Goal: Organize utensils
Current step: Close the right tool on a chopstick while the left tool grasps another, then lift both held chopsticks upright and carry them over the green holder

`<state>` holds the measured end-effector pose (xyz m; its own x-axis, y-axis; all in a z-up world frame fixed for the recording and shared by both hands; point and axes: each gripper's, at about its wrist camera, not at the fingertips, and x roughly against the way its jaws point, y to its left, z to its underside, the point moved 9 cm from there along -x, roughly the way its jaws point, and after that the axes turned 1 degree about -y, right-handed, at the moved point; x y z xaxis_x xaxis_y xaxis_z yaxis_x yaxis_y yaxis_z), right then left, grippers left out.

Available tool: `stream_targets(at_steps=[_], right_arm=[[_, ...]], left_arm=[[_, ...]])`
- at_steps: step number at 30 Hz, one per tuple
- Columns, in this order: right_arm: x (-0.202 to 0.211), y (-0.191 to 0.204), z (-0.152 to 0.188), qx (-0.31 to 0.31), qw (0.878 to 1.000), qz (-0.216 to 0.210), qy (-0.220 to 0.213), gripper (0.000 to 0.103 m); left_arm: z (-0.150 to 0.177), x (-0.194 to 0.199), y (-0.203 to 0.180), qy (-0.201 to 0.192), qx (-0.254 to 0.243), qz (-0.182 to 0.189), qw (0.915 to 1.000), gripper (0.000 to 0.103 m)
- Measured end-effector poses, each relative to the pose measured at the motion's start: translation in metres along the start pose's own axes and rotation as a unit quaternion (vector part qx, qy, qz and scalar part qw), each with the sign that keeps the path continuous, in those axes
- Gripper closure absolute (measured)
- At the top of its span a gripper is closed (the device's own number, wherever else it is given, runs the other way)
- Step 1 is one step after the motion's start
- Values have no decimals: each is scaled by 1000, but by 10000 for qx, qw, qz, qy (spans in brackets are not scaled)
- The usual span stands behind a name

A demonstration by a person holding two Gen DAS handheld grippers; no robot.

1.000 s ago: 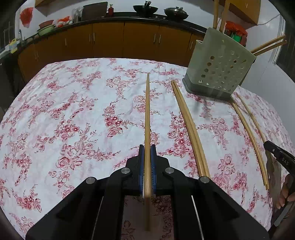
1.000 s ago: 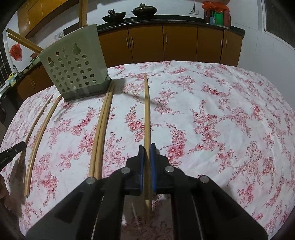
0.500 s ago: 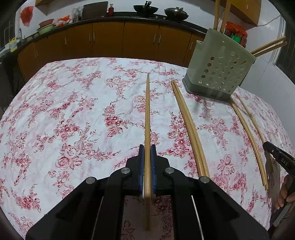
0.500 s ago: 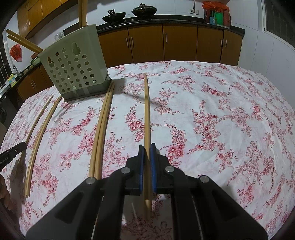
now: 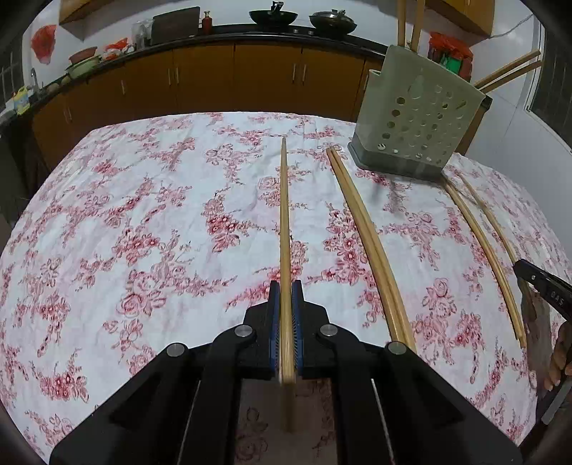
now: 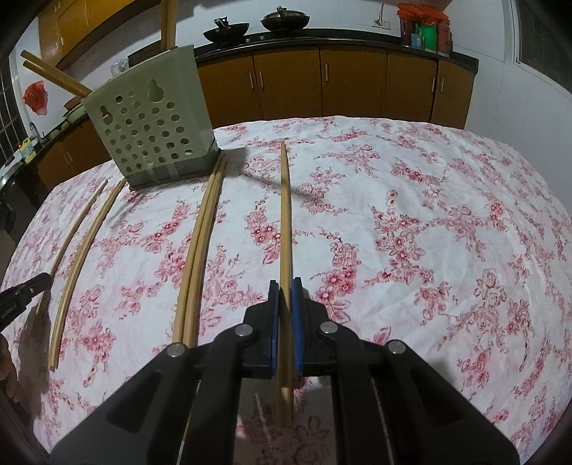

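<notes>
The desk (image 5: pixel 143 214) fills the middle of both views, covered by a white cloth printed with red and pink flower sprays, a little wrinkled. Behind it, across the top of each frame, runs a row of brown wooden cabinets (image 5: pixel 232 82) under a dark countertop, with two black woks (image 5: pixel 273 16) standing on it against a white tiled wall. A red plastic bag (image 5: pixel 43 43) hangs at the upper left of the left wrist view.

The pale green perforated plastic utensil holder (image 5: pixel 418 118) stands on the cloth at the upper right of that view, and at the upper left (image 6: pixel 150 121) in the right wrist view; several wooden chopsticks poke out of its top. A pair of long wooden chopsticks (image 5: pixel 368 246) lies touching side by side on the cloth just beside the holder's base, and two more single chopsticks (image 5: pixel 482 250) lie apart on its far side.

The left gripper (image 5: pixel 286 300) has its blue-padded fingers clenched on one wooden chopstick (image 5: pixel 284 214), which points away up the centre of the frame. The right gripper (image 6: pixel 285 300) is likewise clamped on its own wooden chopstick (image 6: pixel 285 207).

Small white lettering shows on the black gripper at the right edge of the left wrist view, too small to read surely.
</notes>
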<state>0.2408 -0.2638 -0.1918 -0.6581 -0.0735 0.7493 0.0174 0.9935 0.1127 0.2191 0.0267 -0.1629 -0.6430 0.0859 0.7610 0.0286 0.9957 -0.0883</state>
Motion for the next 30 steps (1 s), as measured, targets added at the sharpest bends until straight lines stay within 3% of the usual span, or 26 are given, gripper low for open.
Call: stream_targets(at_steps=[8, 15, 23, 30], right_arm=[[13, -3, -11, -103, 9998, -69, -153, 95], [57, -6, -48, -123, 9964, -129, -827, 95], [77, -3, -63, -95, 9937, -149, -1107, 95], [112, 0, -92, -133, 9857, -254, -1659, 95]], left_arm=[[-2, 3, -1, -8, -31, -40, 10000, 96], [-36, 38, -1, -586, 24, 63, 9983, 96], [-62, 64, -4, -1009, 109, 140, 9947, 96], [-91, 98, -6, -1498, 154, 251, 9883, 96]])
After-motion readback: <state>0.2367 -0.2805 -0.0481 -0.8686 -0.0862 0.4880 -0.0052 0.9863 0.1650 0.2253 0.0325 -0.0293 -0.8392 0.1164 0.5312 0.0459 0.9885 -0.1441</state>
